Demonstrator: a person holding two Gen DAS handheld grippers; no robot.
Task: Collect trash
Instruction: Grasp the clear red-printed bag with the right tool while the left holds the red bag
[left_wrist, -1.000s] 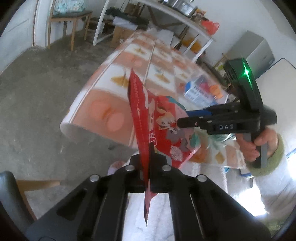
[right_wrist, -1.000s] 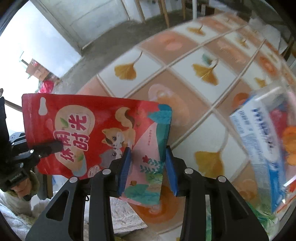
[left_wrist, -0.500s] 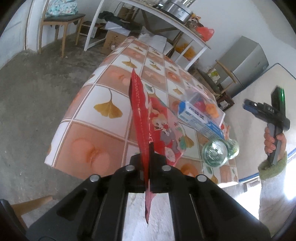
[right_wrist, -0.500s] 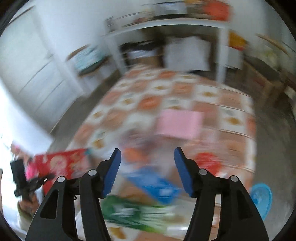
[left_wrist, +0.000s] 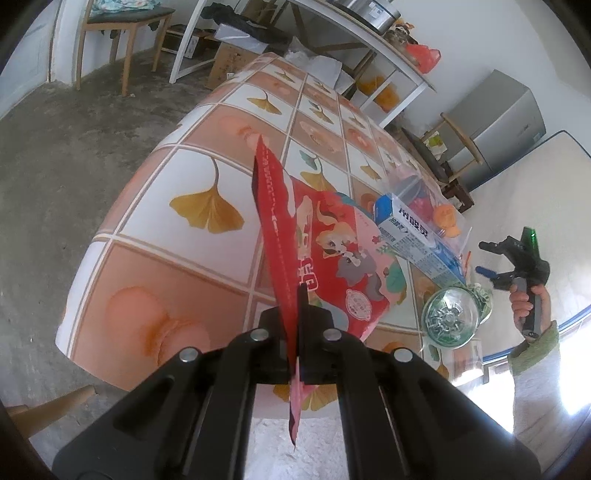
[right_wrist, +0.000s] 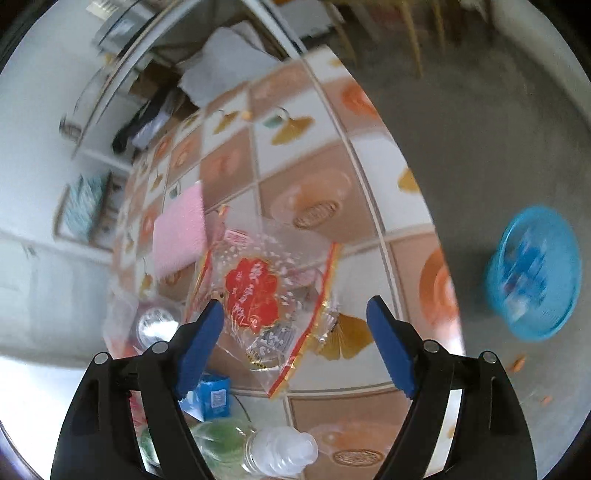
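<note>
1. The tabletop (left_wrist: 207, 258), under a cloth of ginkgo-leaf squares, fills both views; its near corner hangs rounded over bare concrete floor (left_wrist: 55, 177), which lies open on that side.
2. The right wrist view is smeared by motion, so the shelves and far clutter are hard to read.
3. A blue basket (right_wrist: 532, 273) stands on the floor well apart from the tabletop edge; its contents are a blur of blue and white.
4. The left gripper (left_wrist: 298, 328) has its jaws fully closed on the lower edge of a red snack bag (left_wrist: 332, 258), held edge-on above the near corner; the bag's bottom tip is hidden behind the jaws.
5. A clear wrapper with a red emblem (right_wrist: 258, 295) lies crumpled on the tabletop, near its floor-side edge.
6. The right gripper (right_wrist: 295, 343) hovers over that wrapper, jaws opening wide, pads clear of it.
7. A blue and white carton (left_wrist: 417, 236) lies beside the snack bag, partly under clear plastic.
8. A green plastic bottle (right_wrist: 258, 446) lies at the lower frame, cut off.
9. A pink cloth (right_wrist: 181, 229) lies beyond the wrapper.
</note>
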